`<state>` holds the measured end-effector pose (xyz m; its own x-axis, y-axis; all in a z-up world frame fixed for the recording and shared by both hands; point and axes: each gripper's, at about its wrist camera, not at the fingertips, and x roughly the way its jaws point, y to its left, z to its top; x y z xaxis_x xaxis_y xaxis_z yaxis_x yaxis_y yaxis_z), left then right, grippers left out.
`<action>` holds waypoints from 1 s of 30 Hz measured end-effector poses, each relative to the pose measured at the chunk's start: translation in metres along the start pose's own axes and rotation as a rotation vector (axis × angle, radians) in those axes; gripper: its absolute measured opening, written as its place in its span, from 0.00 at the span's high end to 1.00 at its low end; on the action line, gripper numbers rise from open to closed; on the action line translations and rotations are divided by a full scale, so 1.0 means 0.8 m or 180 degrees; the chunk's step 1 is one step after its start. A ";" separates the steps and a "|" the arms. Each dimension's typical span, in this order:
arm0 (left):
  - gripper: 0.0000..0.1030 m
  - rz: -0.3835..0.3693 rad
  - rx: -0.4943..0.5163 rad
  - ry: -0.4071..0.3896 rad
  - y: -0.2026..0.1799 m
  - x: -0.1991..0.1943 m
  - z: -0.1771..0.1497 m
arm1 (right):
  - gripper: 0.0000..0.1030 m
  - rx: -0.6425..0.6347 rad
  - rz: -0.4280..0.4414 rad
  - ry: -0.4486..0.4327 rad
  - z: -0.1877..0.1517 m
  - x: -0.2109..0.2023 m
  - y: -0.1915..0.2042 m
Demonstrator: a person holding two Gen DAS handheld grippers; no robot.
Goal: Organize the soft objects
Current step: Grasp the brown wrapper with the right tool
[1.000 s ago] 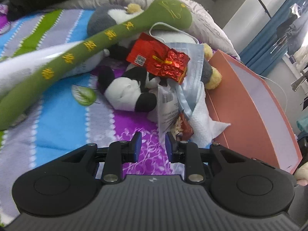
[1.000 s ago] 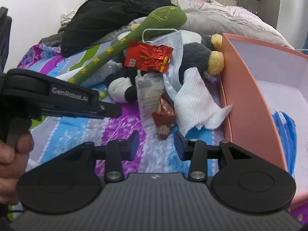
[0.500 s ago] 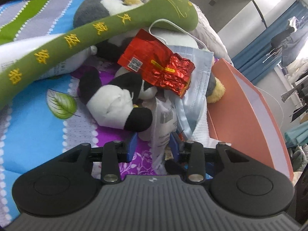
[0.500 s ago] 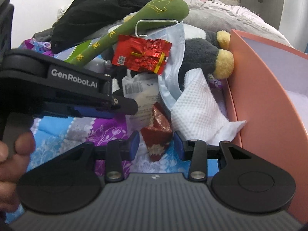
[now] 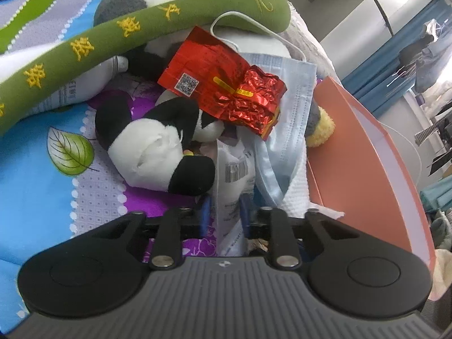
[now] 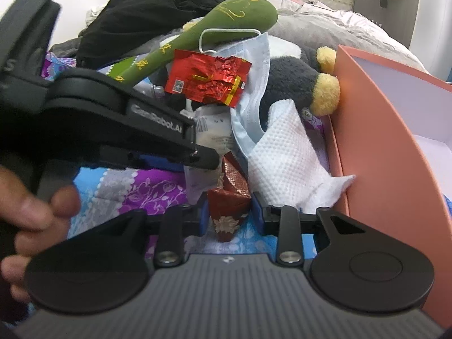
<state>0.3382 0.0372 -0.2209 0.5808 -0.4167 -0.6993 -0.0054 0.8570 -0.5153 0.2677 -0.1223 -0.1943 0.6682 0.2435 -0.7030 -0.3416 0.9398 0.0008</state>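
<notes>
Soft clutter on the bed is being gathered beside the pink box [image 6: 375, 147]: a white packet [image 5: 231, 186], lengthwise between the left gripper [image 5: 223, 212] fingers just closed on it, and a dark-red foil wrapper [image 6: 228, 206], bracketed by the narrowing right gripper [image 6: 228, 214] fingers.

**Left wrist view: gripper closed on a white packet**

The left gripper [image 5: 223, 212] has just been closing, and its blue-padded jaws now pinch a white printed packet [image 5: 233, 175]. Just left lies a black-and-white plush toy [image 5: 152, 149] on a patterned bedspread [image 5: 36, 186]. A red foil packet [image 5: 223, 96] rests on a pale blue face mask [image 5: 293, 90], below a long green plush [image 5: 135, 31]. A salmon-pink box [image 5: 364, 175] stands at right.
</notes>
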 end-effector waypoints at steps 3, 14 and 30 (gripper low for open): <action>0.87 0.0030 0.0015 -0.0029 -0.006 -0.009 -0.001 | 0.66 0.0036 0.0006 0.0011 -0.006 -0.011 -0.001; 0.89 0.0258 0.0130 0.0012 -0.033 -0.066 -0.024 | 0.66 0.0211 0.0072 0.0006 -0.016 -0.074 -0.007; 0.89 0.0416 0.0295 0.0089 -0.065 -0.159 -0.087 | 0.66 0.0443 0.0043 -0.0052 -0.042 -0.155 -0.013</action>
<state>0.2077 0.0246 -0.1403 0.5573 -0.3071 -0.7714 -0.0035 0.9282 -0.3720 0.1663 -0.1704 -0.1312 0.6753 0.2591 -0.6905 -0.2564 0.9603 0.1096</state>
